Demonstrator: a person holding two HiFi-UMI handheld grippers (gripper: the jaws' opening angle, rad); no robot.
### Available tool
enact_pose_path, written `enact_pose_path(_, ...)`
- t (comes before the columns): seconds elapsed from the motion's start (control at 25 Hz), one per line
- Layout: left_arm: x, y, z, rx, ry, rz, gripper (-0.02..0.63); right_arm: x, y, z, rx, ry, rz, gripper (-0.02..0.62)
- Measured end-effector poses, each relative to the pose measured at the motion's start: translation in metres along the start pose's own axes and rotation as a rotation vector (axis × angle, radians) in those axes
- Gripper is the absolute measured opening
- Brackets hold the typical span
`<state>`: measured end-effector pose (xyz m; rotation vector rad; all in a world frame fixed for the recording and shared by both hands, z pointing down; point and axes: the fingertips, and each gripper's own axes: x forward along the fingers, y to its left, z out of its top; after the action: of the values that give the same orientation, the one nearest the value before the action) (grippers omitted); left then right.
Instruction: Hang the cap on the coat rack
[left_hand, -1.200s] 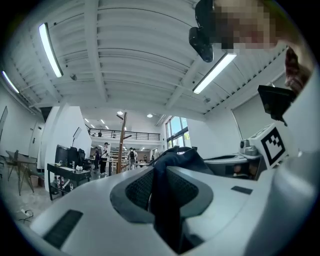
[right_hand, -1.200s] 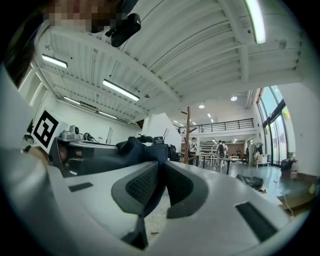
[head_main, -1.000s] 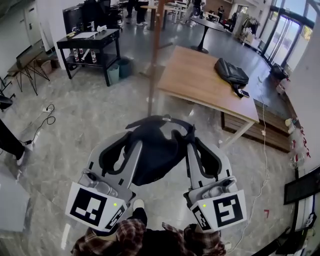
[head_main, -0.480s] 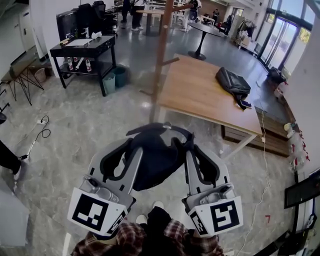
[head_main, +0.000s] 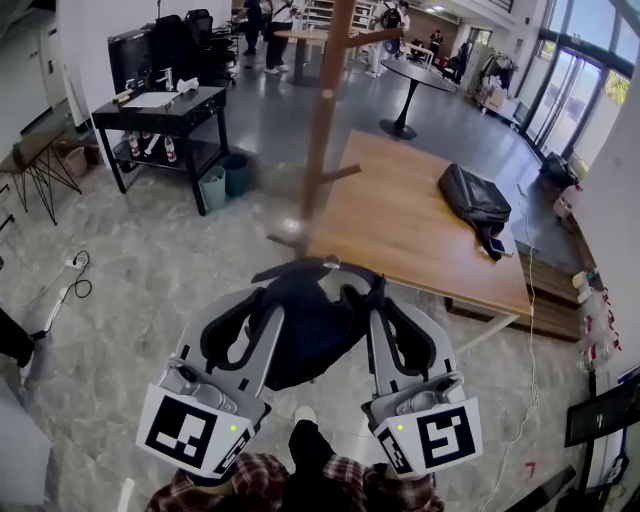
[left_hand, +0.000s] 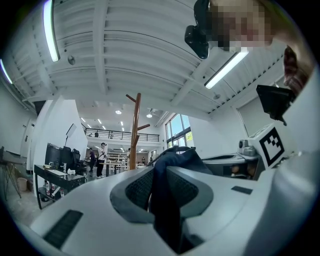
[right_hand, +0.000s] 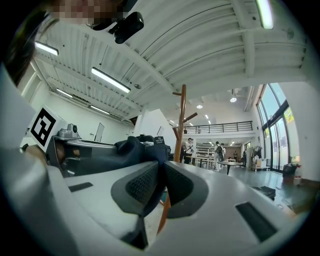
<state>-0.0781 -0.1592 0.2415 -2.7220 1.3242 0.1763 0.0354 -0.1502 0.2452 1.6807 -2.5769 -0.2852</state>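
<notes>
Since a second ago the coat rack (head_main: 322, 130) has drawn nearer in the head view. Its brown pole is now thicker and stands at the top centre, with a short peg sticking out to the right. The wooden bench (head_main: 400, 215) with the black bag (head_main: 478, 195) on it has slid lower and to the right, and the dark desk (head_main: 160, 105) at the left has moved the same way. The two grippers and the cap (head_main: 310, 325) sit in much the same spot in the picture as before (the person has walked forward with them).

The left gripper (head_main: 262, 308) has its jaws clenched on a fold of the cap's dark cloth, which fills the narrow gap between the pads and hangs down through it. The right gripper (head_main: 370, 305) has its jaws pressed together on the cap's other edge, and only a thin strip of fabric shows between them. The cap is spread between the two grippers, held in the air over the marble floor (head_main: 140, 270). It is in front of the rack and below its pegs. It seems clear of the pole, though the steep head view makes that hard to judge. Both gripper views show the rack upright beyond the cap.
</notes>
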Motion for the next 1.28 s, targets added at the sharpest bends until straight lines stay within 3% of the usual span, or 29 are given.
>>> enact_pose_path(0.36,0.095,0.037,0.028,0.030,-0.097,0.041,0.083,0.085,-0.074,0.024,-0.046,-0.094,0.070,0.040)
enact_pose_path(0.76,0.125,0.068,0.054,0.066,-0.149,0.095,0.083,0.131,-0.091,0.049,-0.073,-0.174,0.151,0.040)
enact_pose_path(1.28,0.157,0.117,0.081,0.106,-0.181,0.119,0.083,0.189,-0.098,0.082,-0.114,-0.228,0.130,0.040)
